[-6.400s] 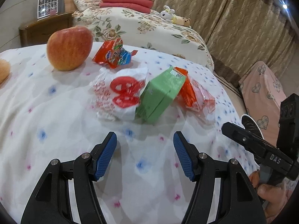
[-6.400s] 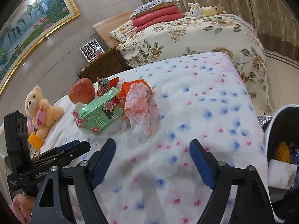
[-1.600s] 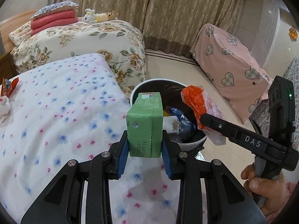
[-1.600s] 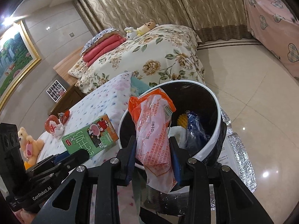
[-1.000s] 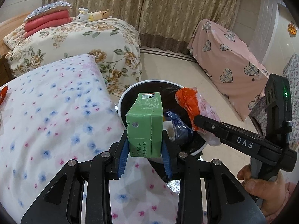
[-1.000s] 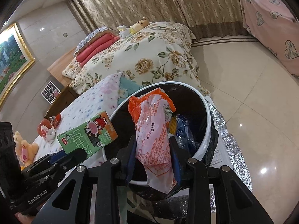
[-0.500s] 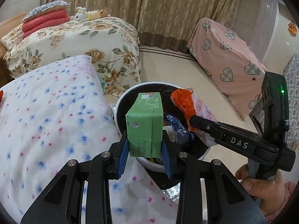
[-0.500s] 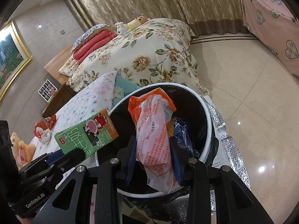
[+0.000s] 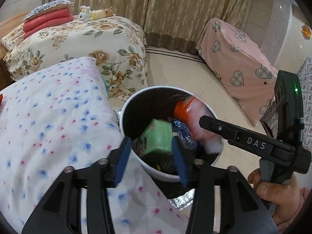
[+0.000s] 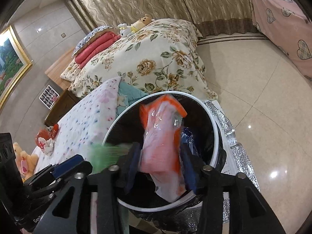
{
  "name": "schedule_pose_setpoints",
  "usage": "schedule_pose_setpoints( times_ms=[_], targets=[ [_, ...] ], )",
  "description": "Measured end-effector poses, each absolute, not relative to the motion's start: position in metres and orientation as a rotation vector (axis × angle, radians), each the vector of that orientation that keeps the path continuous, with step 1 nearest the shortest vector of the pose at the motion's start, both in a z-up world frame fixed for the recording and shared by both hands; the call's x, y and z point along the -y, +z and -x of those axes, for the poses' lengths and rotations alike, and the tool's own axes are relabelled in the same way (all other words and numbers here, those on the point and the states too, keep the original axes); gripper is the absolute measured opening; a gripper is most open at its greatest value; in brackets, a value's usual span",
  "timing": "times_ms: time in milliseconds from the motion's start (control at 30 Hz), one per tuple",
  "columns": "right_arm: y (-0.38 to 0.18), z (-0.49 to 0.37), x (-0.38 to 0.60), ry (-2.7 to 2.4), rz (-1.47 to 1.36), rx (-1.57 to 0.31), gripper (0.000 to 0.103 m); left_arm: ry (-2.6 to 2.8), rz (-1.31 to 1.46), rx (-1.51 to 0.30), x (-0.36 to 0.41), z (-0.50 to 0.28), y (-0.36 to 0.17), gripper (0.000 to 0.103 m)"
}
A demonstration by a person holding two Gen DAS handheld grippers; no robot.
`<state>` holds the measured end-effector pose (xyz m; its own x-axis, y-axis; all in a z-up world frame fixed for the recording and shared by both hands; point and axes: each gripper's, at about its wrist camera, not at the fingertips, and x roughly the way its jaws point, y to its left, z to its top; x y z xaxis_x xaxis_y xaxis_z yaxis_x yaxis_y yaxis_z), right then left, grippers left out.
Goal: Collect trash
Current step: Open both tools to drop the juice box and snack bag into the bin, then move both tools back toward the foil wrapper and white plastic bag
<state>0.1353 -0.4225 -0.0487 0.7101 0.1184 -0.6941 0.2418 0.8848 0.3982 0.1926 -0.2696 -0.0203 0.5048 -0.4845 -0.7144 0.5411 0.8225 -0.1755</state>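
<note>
Both loads have left the pads since half a second ago: the green carton point(image 9: 159, 136), then clamped upright in the left gripper point(image 9: 151, 156), now lies tilted and blurred inside the bin point(image 9: 128, 107), clear of both blue pads, and the jaws are opening. In the right wrist view the orange wrapper point(image 10: 161, 146) hangs blurred between the pads of the right gripper point(image 10: 161, 167); those jaws are opening too, and the wrapper looks released, its lower end over the bin's near rim at 6 o'clock. A blue bag point(image 9: 183, 128) sits in the bin at 3 o'clock of the carton. The bin stands on the floor against the bed point(image 9: 48, 117), which lies at 9 o'clock of it. More wrappers point(image 10: 45, 138) lie far up the bed beside a teddy point(image 10: 25, 159).
</note>
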Motion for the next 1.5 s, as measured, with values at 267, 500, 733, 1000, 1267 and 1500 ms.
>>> schedule_pose_setpoints(
  times_ms=[267, 500, 733, 1000, 1267, 1500],
  targets=[
    [-0.043, -0.129, 0.411, -0.063, -0.500, -0.761, 0.073, -0.565, -0.017, -0.843, 0.231, -0.185, -0.021, 0.058],
    [-0.037, -0.129, 0.387, -0.020, -0.491, -0.762, 0.080, -0.467, 0.067, -0.857, 0.179, -0.180, -0.027, 0.061],
    [-0.033, -0.134, 0.354, 0.041, -0.479, -0.767, 0.084, -0.389, 0.119, -0.860, 0.133, -0.176, -0.032, 0.062],
    [-0.034, -0.143, 0.309, 0.126, -0.441, -0.790, 0.084, -0.299, 0.169, -0.849, 0.082, -0.167, -0.035, 0.064],
    [-0.037, -0.155, 0.260, 0.212, -0.400, -0.820, 0.084, -0.194, 0.223, -0.835, 0.027, -0.159, -0.039, 0.064],
    [-0.040, -0.165, 0.220, 0.281, -0.362, -0.841, 0.084, -0.119, 0.259, -0.818, -0.013, -0.156, -0.041, 0.064]
  ],
)
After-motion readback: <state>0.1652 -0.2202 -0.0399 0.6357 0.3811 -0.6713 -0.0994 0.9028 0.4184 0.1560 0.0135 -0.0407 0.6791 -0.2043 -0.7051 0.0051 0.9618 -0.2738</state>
